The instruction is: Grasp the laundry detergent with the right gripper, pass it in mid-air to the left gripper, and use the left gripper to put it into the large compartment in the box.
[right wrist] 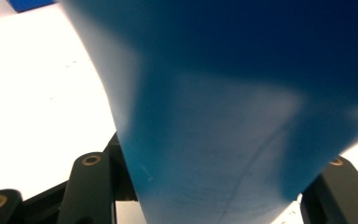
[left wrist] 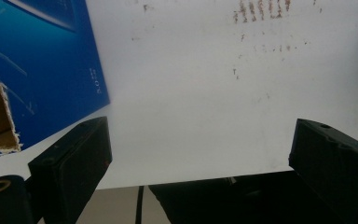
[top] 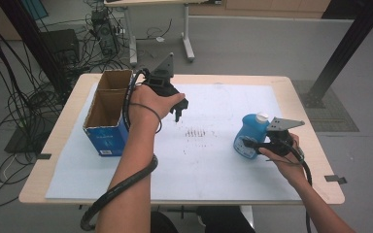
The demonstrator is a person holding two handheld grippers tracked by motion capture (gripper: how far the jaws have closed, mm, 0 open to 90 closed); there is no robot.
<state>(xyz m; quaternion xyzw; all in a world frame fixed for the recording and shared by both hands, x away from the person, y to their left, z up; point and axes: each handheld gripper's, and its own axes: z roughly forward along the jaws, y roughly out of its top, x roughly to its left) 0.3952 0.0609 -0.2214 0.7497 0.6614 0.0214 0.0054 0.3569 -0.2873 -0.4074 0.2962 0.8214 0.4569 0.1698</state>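
Two grippers over white-sheeted table. Open cardboard box just left of left gripper, upright, blue-sided, near sheet's left edge. Blue bottle with white cap standing right of centre, squeezed between right gripper jaws, touching both; close up, blue body wedged between the jaws. Left gripper jaws spread wide, nothing between, hovering over bare sheet, well apart from bottle. Brown smudges on sheet between both grippers.
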